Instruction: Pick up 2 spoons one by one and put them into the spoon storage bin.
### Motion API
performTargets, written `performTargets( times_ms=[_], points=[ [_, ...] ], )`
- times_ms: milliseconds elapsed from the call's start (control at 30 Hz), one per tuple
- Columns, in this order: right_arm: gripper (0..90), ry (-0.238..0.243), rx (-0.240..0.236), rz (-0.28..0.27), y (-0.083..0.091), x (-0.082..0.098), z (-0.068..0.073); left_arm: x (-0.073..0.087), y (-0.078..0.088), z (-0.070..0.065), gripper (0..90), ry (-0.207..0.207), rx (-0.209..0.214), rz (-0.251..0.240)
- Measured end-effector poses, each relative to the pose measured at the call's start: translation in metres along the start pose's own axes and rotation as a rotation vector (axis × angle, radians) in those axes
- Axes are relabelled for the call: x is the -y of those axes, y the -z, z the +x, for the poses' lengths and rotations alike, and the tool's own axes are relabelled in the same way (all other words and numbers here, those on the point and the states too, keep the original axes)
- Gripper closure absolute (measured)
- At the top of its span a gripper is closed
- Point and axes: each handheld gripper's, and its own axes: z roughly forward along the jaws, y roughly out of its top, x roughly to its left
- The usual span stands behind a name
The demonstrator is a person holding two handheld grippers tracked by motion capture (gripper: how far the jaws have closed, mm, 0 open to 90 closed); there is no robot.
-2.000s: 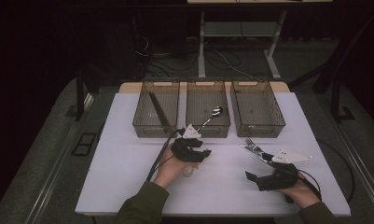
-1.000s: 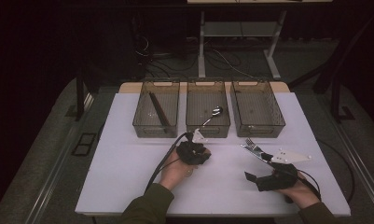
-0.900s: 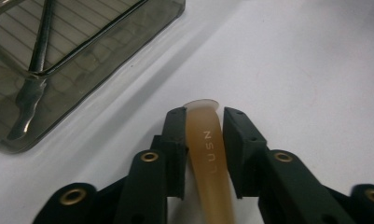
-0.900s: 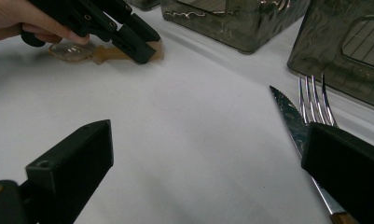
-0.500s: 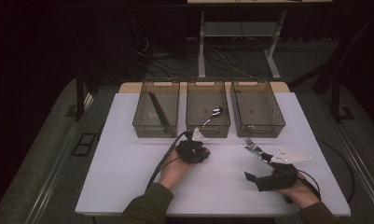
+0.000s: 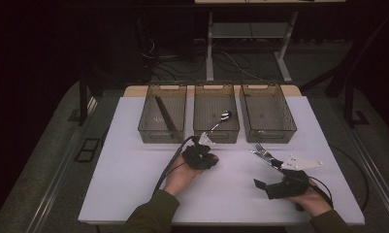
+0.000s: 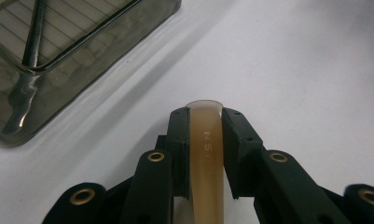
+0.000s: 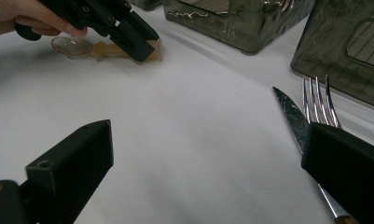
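Three smoky bins stand in a row at the far side of the white table (image 6: 134, 174), walling off that edge: the left bin (image 6: 162, 120), the middle bin (image 6: 216, 119) and the right bin (image 6: 267, 116). A knife (image 8: 292, 123) and fork (image 8: 320, 100) lie just beside the right gripper (image 8: 208, 161). Bare tabletop stretches between it and the left gripper (image 6: 200, 153).

The desk (image 6: 134, 184) is plain white, and the three bins (image 6: 162, 119) are smoky translucent grey with ribbed floors. Both claws are black; the spoon (image 7: 204, 154) is translucent amber, while the fork (image 8: 319, 102) and knife (image 8: 289, 119) are shiny silver.
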Motion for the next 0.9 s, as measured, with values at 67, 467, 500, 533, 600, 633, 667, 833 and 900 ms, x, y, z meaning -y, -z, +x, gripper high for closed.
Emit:
performTargets(
  times_ms=[67, 467, 500, 533, 600, 633, 667, 833, 900],
  points=[
    [1.9, 0.003, -0.001, -0.003, 0.0, 0.0, 0.001, 0.0, 0.002, -0.001, 73.9, 0.002, 0.002, -0.005],
    [1.9, -0.001, -0.01, -0.005, 0.001, -0.001, 0.002, -0.002, 0.018, -0.002, 73.8, -0.009, 0.044, -0.038],
    [1.9, -0.001, -0.014, -0.008, 0.001, -0.001, 0.002, -0.003, 0.019, -0.002, 73.8, -0.011, 0.051, -0.04],
    [1.9, -0.001, -0.015, -0.007, 0.001, -0.001, 0.002, -0.003, 0.02, -0.002, 73.8, -0.015, 0.054, -0.041],
    [1.9, -0.004, -0.014, -0.005, 0.001, -0.001, 0.001, -0.005, 0.022, -0.003, 73.7, -0.011, 0.063, -0.048],
    [1.9, -0.007, -0.014, -0.009, 0.001, -0.001, 0.001, -0.006, 0.023, -0.003, 73.7, -0.016, 0.068, -0.053],
    [1.9, -0.01, -0.019, -0.01, 0.002, -0.001, 0.001, -0.007, 0.024, -0.003, 73.7, -0.02, 0.071, -0.059],
    [1.9, -0.006, -0.016, -0.016, 0.003, -0.001, 0.0, -0.012, 0.03, -0.002, 73.6, -0.031, 0.095, -0.075],
    [1.9, -0.004, -0.015, -0.02, 0.005, -0.001, 0.0, -0.012, 0.031, -0.001, 73.6, -0.032, 0.101, -0.083]
  ],
)
